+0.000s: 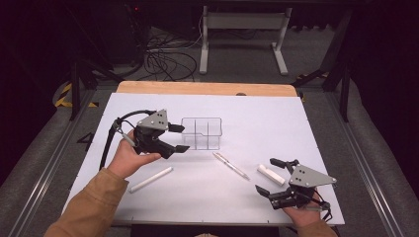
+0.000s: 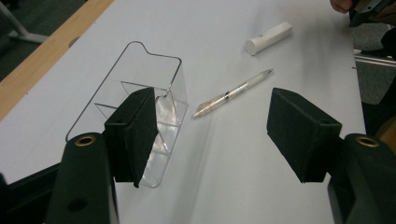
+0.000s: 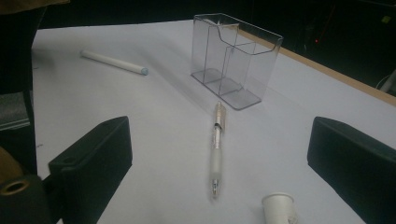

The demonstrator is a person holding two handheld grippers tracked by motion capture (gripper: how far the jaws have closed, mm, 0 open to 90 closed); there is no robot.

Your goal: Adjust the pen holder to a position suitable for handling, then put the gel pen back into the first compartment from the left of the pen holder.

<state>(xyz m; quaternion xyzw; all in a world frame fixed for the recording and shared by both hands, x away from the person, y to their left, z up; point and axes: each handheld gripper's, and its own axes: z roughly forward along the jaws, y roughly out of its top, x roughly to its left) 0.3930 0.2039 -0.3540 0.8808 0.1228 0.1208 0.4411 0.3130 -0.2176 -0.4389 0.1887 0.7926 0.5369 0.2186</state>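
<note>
With jaws spread wide and empty, the left gripper (image 1: 179,138) is hovering just beside the clear divided organizer (image 1: 201,132) as if to steady it, while the equally open right gripper (image 1: 267,176) is lining up on the pen (image 1: 230,165) lying near the organizer's front.

In the right gripper view, the right gripper (image 3: 224,172) hangs over the white table (image 3: 140,121) with its two black fingers (image 3: 93,158) spread wide and nothing between them. A clear pen (image 3: 217,149) lies on the table in the gap ahead, its tip toward the camera. Beyond its far end stands a clear organizer (image 3: 233,60), upright, with dividers inside. A white marker (image 3: 113,62) with a bluish tip lies well apart to the left. A short white tube (image 3: 279,207) sits near the bottom edge, just right of the pen's tip.
</note>
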